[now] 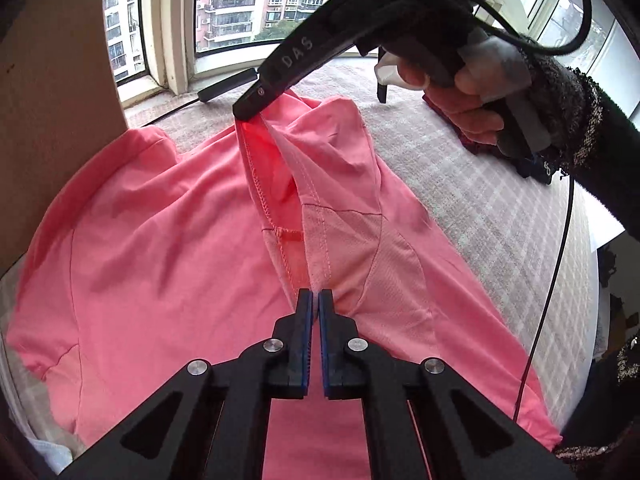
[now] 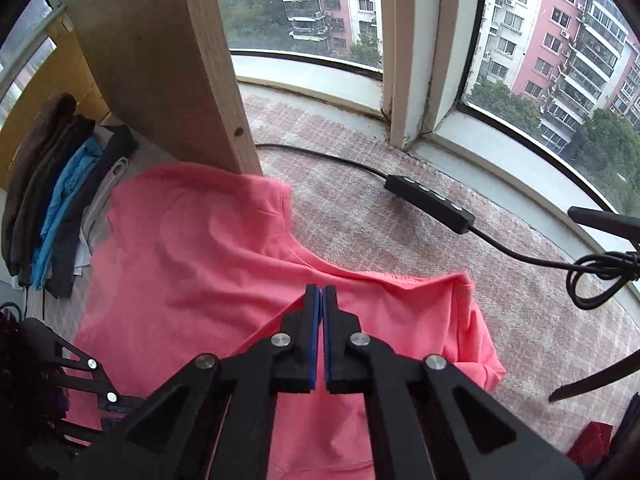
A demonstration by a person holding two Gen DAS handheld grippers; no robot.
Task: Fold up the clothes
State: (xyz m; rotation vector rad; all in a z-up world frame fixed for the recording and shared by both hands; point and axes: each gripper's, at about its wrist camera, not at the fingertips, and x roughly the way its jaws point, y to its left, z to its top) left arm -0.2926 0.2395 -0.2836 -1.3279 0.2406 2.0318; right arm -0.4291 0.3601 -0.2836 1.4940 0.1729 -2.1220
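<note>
A: The grippers?
B: Left gripper (image 1: 314, 294) pinches the pink shirt (image 1: 160, 248) at six o'clock; right gripper (image 1: 246, 114) pinches its neckline at twelve.
A: The shirt?
B: On the checked cloth (image 1: 472, 184), window (image 1: 236, 4) beyond.

A curved bay window (image 2: 520, 60) with pale frames runs along the far side and gives grey daylight; outside stand pink and white apartment blocks (image 2: 580, 40) and green trees (image 2: 508, 108). Below the window lies a light checked mat (image 2: 380, 224), and on it rests a black cable (image 2: 320, 156) with a small control box (image 2: 430, 202). A wooden panel (image 2: 168, 64) stands upright at the left, and behind it a stack of folded clothes (image 2: 60, 200) in brown, blue and dark colours lies before a yellow wall (image 2: 48, 80).
</note>
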